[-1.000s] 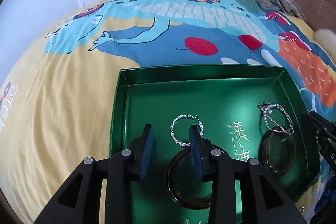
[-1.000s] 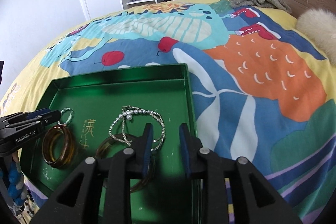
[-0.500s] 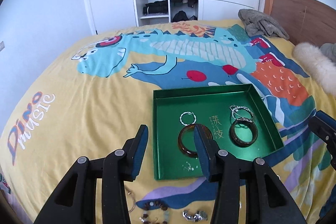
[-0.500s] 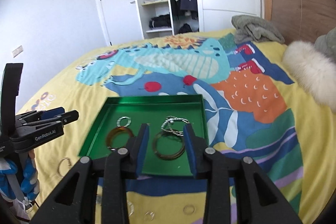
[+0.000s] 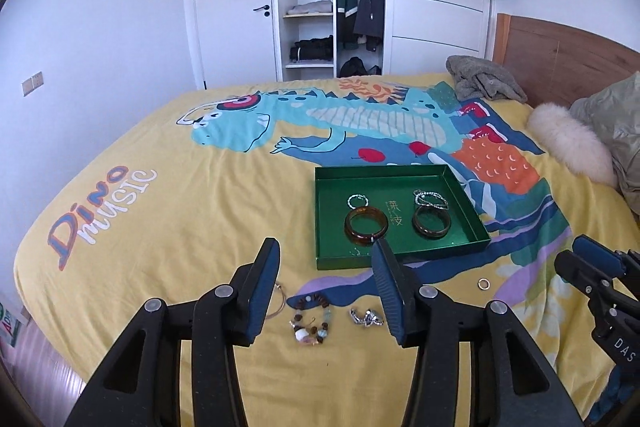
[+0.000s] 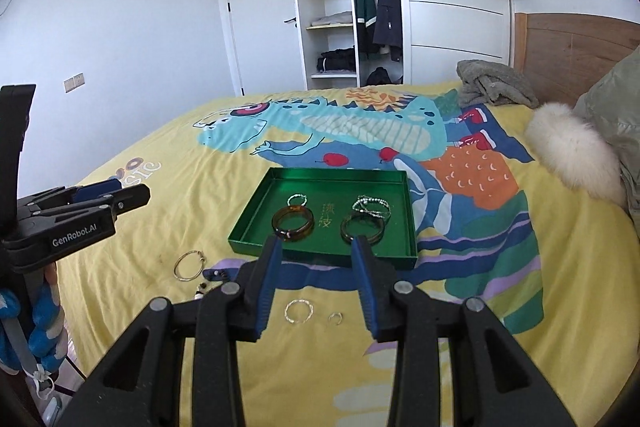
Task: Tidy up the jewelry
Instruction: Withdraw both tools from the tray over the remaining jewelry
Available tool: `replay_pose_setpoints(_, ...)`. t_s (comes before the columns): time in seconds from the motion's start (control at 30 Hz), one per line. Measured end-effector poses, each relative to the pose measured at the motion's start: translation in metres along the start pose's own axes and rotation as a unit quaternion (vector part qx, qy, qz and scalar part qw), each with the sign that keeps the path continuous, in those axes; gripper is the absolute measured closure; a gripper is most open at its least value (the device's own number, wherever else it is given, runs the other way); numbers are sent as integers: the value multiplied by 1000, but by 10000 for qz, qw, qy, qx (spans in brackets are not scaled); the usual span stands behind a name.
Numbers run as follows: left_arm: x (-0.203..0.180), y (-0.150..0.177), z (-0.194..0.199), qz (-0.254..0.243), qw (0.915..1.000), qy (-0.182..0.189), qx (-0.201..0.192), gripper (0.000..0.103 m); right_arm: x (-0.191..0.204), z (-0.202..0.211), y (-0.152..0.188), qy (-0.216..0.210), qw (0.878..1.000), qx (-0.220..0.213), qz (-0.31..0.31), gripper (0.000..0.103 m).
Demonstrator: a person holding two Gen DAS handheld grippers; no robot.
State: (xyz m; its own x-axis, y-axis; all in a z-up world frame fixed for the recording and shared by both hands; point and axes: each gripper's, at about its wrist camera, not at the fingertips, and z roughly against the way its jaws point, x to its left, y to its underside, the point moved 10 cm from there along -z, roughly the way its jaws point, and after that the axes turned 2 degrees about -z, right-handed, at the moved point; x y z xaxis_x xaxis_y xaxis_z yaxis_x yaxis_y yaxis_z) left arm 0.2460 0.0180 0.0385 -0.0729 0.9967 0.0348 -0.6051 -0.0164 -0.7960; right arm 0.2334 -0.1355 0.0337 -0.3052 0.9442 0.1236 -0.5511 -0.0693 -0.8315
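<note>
Blue-padded left gripper and right gripper both hang spread wide, holding nothing. Beneath them loose rings lie on the bedspread; beyond, bangles rest inside the green tray.

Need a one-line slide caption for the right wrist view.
Open right gripper hovers before green tray holding four bracelets; loose rings lie on the dinosaur bedspread.

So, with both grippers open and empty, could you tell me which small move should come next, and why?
Probably lower the right gripper onto the twisted silver hoop lying on the bedspread just below its open jaws. Four pieces already sit in the green tray, and this loose one looks nearest. The left gripper could take the beaded bracelet.
</note>
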Motion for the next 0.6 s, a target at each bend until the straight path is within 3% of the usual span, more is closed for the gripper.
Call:
replay_pose_setpoints(0.3, 1, 34, 60, 241, 9995, 131, -144, 52, 20, 57, 31, -55, 9999, -99, 80, 68)
replay_pose_setpoints(0.6, 0, 55, 101, 184, 9990, 195, -363, 51, 42, 95, 41, -99, 9995, -275, 112, 68)
